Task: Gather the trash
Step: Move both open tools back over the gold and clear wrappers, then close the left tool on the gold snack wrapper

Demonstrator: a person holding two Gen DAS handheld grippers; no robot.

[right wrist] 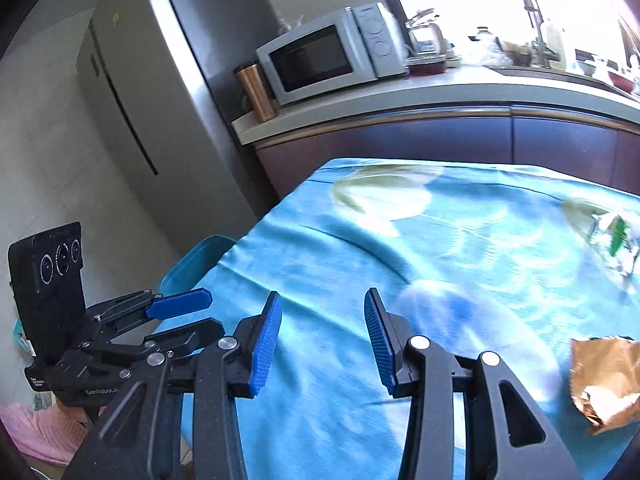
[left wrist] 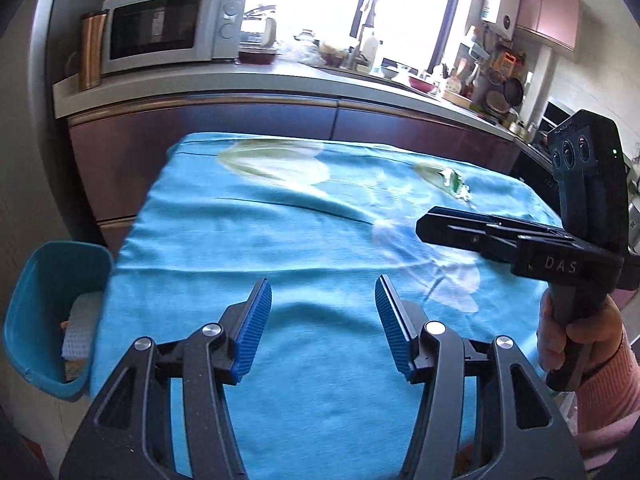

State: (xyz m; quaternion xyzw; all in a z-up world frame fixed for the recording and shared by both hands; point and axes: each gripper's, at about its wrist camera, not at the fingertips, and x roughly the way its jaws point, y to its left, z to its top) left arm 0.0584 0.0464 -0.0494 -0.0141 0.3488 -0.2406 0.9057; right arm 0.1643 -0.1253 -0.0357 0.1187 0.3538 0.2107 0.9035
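Both grippers hover empty over the near part of the blue cloth (left wrist: 224, 240), likely free to pick the next piece. The left gripper (left wrist: 323, 328) has its jaws partly apart with nothing between them; the right gripper (right wrist: 322, 344) is likewise part-open and empty. Just right of the right gripper lies a crumpled brown wrapper (right wrist: 604, 384), the nearest trash. Farther across the cloth, toward its far right corner, sits a crumpled clear-and-green wrapper (left wrist: 454, 182). The teal bin (left wrist: 44, 312) stands against the table's left edge, with something pale already inside, handy for dropping pieces over the edge. Behind, the counter (left wrist: 256, 76) carries a microwave (left wrist: 160, 28).
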